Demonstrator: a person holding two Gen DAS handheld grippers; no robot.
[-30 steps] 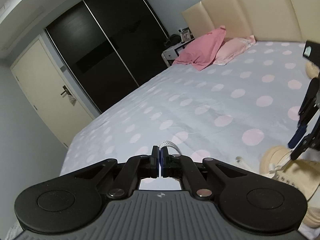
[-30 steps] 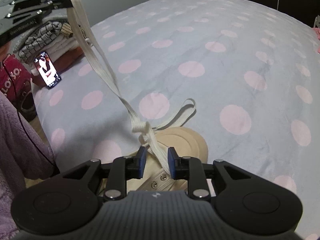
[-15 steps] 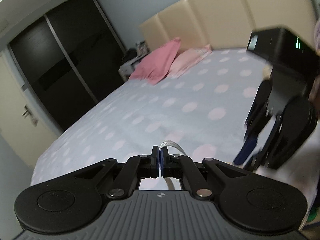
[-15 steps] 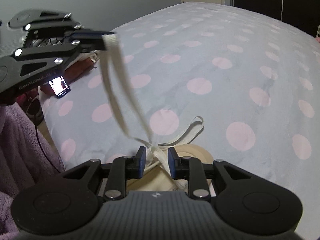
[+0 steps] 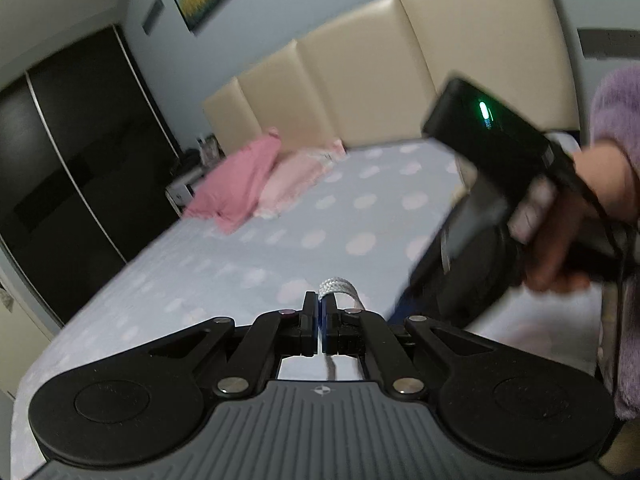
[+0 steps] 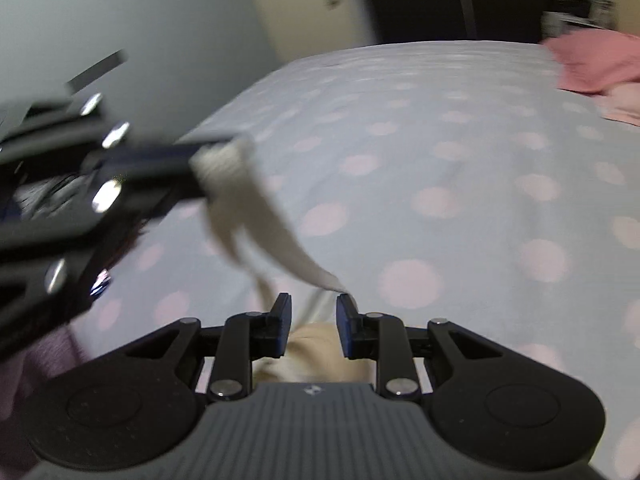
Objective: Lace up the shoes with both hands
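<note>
left gripper [image 5: 320,316]: fingers clamped on shoelace [image 5: 338,286] | right gripper [image 6: 311,312]: fingers apart, shoelace passing between | shoe [image 6: 316,354] below

Lace [image 6: 256,216] up left of right gripper [image 6: 309,330], pinched in left gripper [image 5: 320,320], trailing down between right fingers [image 6: 280,330]. Shoe [image 6: 312,356] beneath, on bed [image 6: 440,140]. Pillows [image 5: 240,184] far end, against headboard [image 5: 360,80].
</note>
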